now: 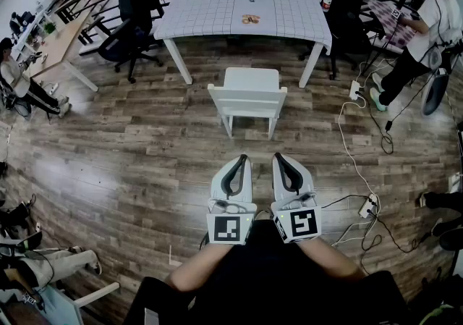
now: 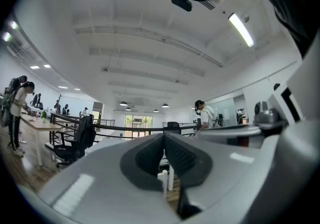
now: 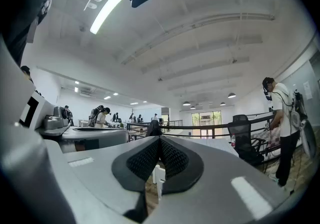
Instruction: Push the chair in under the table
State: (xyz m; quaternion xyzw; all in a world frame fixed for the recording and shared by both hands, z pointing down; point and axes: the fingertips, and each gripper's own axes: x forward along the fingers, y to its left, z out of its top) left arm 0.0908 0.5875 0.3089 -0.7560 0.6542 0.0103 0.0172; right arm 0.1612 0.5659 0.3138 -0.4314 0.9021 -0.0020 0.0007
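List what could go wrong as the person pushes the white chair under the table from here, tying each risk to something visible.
1. The left gripper and right gripper are shut and well short of the chair; narrow closed tips may slip on it and twist it.
2. A twisted chair could strike a table leg.
3. Cables lie on the floor at the right; a step there could snag.

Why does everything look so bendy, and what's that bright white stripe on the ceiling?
Head view: the wide lens bows the brown wooden plank floor round the edges. Left gripper view: the black railing bends too, and a long ceiling lamp glares white. Right gripper view: another lamp strip glares; corners go black.
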